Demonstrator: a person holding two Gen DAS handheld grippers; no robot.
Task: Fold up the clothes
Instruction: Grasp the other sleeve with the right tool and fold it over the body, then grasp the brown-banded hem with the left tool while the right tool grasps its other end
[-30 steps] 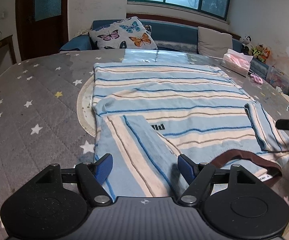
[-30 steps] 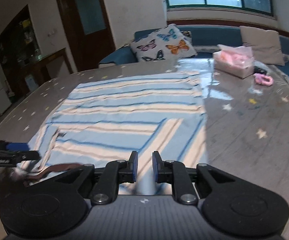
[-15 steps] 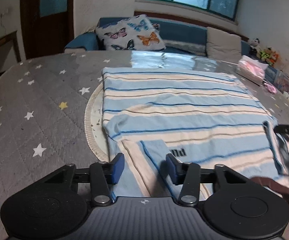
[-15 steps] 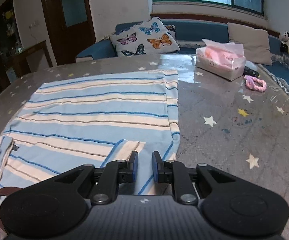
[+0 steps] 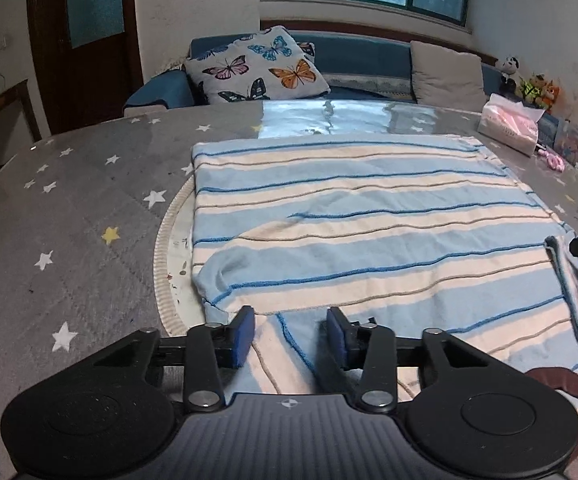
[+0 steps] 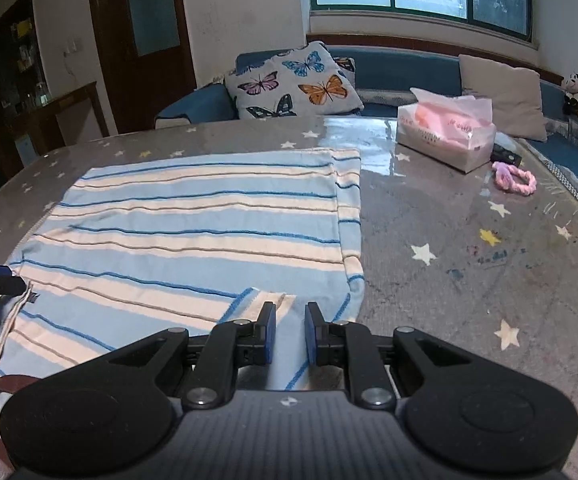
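Both sleeves have shifted since the earlier frames: each folded-in sleeve of the striped shirt [image 5: 369, 216] now sits lower in its frame, drawn towards the shirt's side edges. That shirt lies flat across the middle of the counter [image 5: 69, 220]. At bottom centre of the left view, the left gripper [image 5: 291, 332] has just been closing, its jaws part-spread with the left sleeve [image 5: 285, 352] lying between them; I cannot tell whether the pads press it. At bottom centre of the right view, the right gripper [image 6: 290, 330] stands narrowly parted around the right sleeve [image 6: 257, 300], seemingly pinching it. One risk: uneven pulls could drag the body and wrinkle the fold, or a loose sleeve could slip free. One container shows, at upper right: a tissue box [image 6: 445, 140] holding pink tissues
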